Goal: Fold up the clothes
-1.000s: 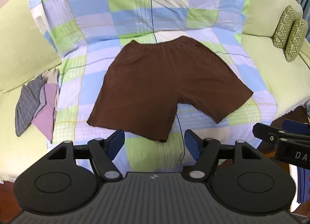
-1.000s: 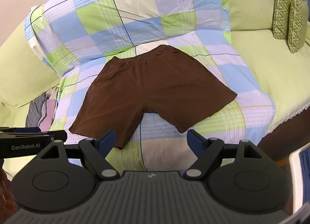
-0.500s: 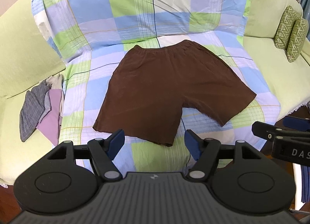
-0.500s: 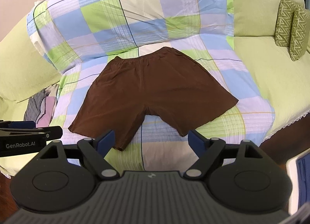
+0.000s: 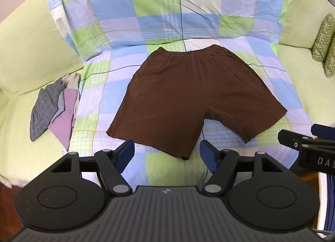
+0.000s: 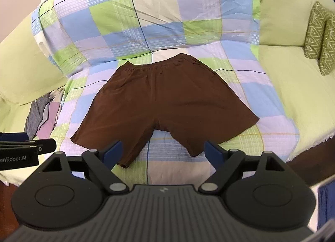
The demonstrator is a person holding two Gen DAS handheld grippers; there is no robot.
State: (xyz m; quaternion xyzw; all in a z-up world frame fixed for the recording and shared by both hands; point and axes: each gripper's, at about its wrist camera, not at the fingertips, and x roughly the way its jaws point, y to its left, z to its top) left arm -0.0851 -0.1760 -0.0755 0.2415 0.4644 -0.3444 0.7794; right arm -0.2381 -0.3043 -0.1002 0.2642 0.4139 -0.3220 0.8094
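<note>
I am looking down at brown shorts (image 5: 194, 99) spread flat on a checked sheet (image 5: 146, 22) that covers the middle of a green sofa (image 5: 27, 53). The waistband lies toward the sofa's back, and both leg hems point toward its front edge. My left hand-held gripper (image 5: 166, 155) hovers above the front edge with its jaws wide and nothing between them, over the hem of the left leg. My right hand-held gripper (image 6: 162, 153) hovers beside it, jaws wide and empty, above the gap between the two legs. Neither touches the cloth. A small pile of grey and lilac clothes (image 5: 54, 108) lies on the sofa seat at the sheet's left edge. Two patterned cushions (image 6: 320, 37) stand at the far right.
</note>
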